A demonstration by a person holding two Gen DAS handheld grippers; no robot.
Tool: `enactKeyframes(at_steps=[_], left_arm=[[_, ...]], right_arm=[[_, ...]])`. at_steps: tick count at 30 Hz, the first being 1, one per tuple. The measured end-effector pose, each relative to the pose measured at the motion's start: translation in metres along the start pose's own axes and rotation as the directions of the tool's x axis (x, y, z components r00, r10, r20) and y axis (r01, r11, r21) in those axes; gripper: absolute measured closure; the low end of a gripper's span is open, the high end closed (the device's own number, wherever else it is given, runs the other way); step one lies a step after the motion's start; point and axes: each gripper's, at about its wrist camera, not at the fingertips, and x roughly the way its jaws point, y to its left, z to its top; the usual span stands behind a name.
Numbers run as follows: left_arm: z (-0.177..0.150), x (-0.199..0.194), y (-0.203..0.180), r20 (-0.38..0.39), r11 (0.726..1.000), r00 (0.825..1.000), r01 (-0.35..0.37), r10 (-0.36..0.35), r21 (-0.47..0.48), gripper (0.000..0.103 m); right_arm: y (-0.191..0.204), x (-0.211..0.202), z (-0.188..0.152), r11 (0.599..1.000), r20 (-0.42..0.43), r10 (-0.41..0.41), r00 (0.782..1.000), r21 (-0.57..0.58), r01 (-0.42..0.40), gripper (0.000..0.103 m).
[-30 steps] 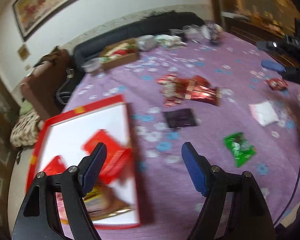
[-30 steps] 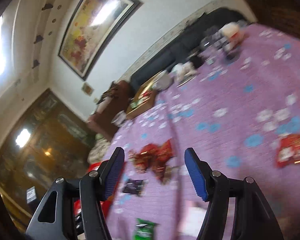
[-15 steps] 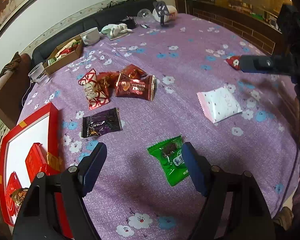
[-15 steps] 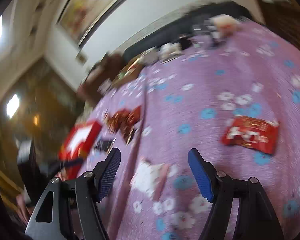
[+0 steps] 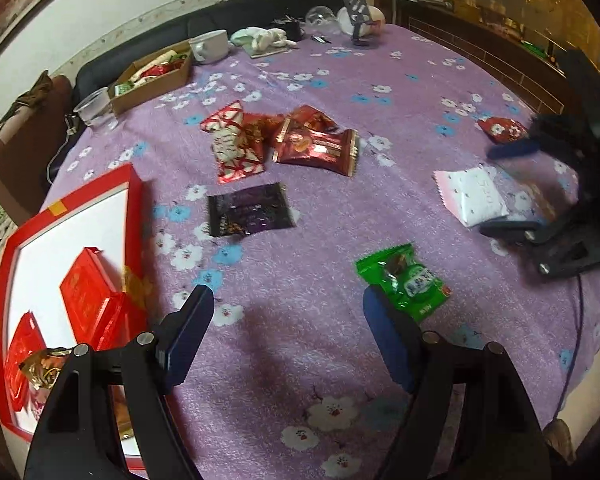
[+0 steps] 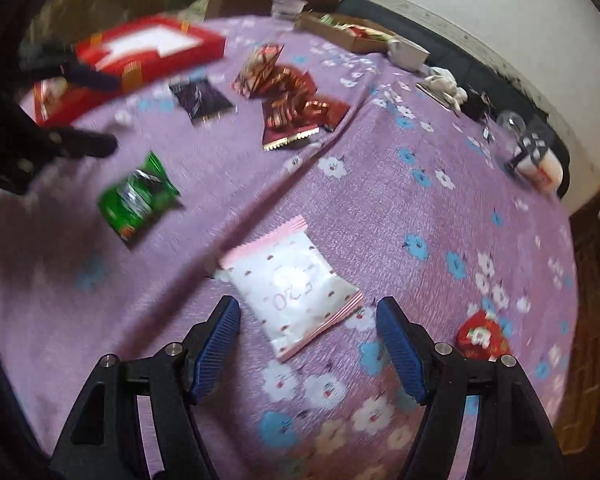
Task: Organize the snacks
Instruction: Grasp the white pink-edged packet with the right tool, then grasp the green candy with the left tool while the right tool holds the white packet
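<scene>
My left gripper [image 5: 286,318] is open and empty above the purple cloth, with a green snack packet [image 5: 404,280] just beyond its right finger. A black packet [image 5: 250,210], several red packets [image 5: 276,140] and a white-pink packet [image 5: 474,194] lie further out. A red-rimmed white tray [image 5: 134,196] at the left holds red packets [image 5: 90,296]. My right gripper [image 6: 308,336] is open and empty, hovering right over the white-pink packet [image 6: 296,288]. The green packet [image 6: 138,198] and the red tray [image 6: 204,46] lie to its left.
A cardboard box of snacks [image 5: 156,76], a plastic cup [image 5: 96,110], a white mug [image 5: 210,46] and clutter stand along the table's far edge. A small red packet [image 6: 482,338] lies to the right of my right gripper. A cloth fold [image 6: 284,184] runs diagonally across the table.
My left gripper swung right from over the tray to the green packet. My right gripper tilted down and closed in on the white-pink packet. Both stayed open.
</scene>
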Motion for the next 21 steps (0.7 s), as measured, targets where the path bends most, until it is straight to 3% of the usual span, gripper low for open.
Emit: enactKeyframes(at_steps=[3, 8, 10, 12, 13, 17, 21], left_arm=[[0.0, 0.0, -0.005, -0.012, 0.999, 0.999, 0.035, -0.035, 0.004, 0.026], [0.001, 0.0, -0.01, -0.037, 0.996, 0.995, 0.092, -0.093, -0.016, 0.026], [0.001, 0.0, -0.011, -0.044, 0.994, 0.994, 0.103, -0.104, -0.025, 0.026], [0.002, 0.002, -0.012, -0.054, 0.992, 0.991, 0.117, -0.119, -0.036, 0.026], [0.002, 0.003, -0.013, -0.059, 0.991, 0.99, 0.129, -0.131, -0.044, 0.026], [0.004, 0.007, -0.023, -0.077, 0.985, 0.982, 0.167, -0.171, -0.055, 0.026], [0.007, 0.012, -0.039, -0.08, 0.988, 0.984, 0.156, -0.157, -0.022, 0.026]], right_arm=[[-0.013, 0.009, 0.008, 0.999, 0.001, 0.045, 0.999, 0.011, -0.045, 0.018], [-0.043, 0.027, 0.013, 0.962, 0.005, 0.222, 0.975, 0.161, -0.22, 0.02], [-0.042, 0.024, 0.011, 0.961, 0.016, 0.212, 0.977, 0.177, -0.211, 0.028], [-0.042, 0.018, 0.009, 0.956, 0.037, 0.197, 0.98, 0.216, -0.2, 0.053], [-0.042, 0.016, 0.008, 0.952, 0.045, 0.19, 0.981, 0.236, -0.195, 0.057], [-0.037, 0.009, -0.001, 0.937, 0.079, 0.149, 0.986, 0.306, -0.166, 0.058], [-0.035, 0.008, -0.007, 0.921, 0.128, 0.093, 0.987, 0.365, -0.134, 0.059]])
